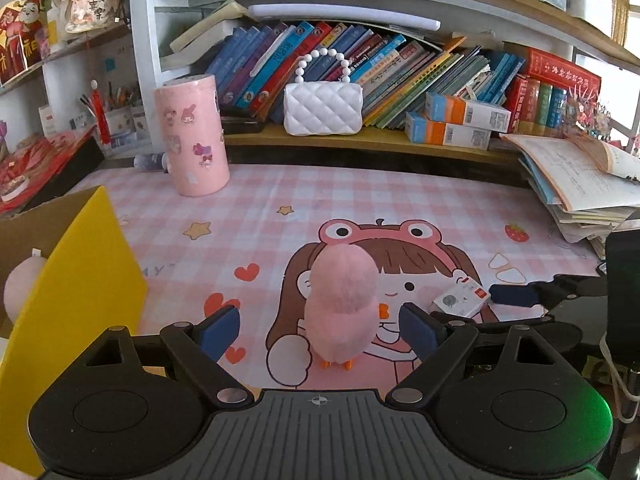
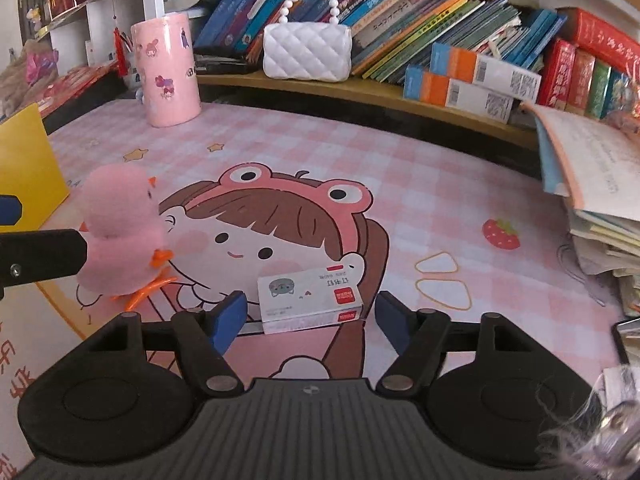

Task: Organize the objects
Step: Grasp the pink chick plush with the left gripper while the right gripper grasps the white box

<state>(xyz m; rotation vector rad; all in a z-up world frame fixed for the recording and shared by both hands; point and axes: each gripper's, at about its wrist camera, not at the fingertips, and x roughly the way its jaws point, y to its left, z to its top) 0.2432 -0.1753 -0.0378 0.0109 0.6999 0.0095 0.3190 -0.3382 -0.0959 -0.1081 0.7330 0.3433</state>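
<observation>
- straddling the pink plush chick (image 1: 340, 304), the left gripper (image 1: 320, 330) had its blue fingers (image 1: 219, 330) spread wide, one on each side of the toy's body, with a visible gap on both sides and no pad pressing on it.
- the chick stood upright on its orange feet on the worktop (image 1: 248, 188), its long axis vertical; from the left wrist view its back faced the camera, and its orange beak pointed off to the right, toward the other gripper.
- the right gripper (image 2: 310, 318) held its fingers (image 2: 230, 318) parted as well, set around the ends of the small white staple box (image 2: 310, 300); the left pad sat just beside the box's end and the right pad stood clearly apart from it, so nothing was pinched.
- the box lay flat on the worktop's cartoon mat, its long axis running across the view, roughly in line with the gap between the fingers, with its printed top face up.
- each hand was nearest its own item: left to the chick, right to the box, the two items near each other.
- further out, a yellow-sided cardboard box (image 1: 80, 280) stood at the left, probably the place for the toy, and a pink cylinder container (image 1: 194, 136) stood near the bookshelf (image 1: 360, 142).
</observation>
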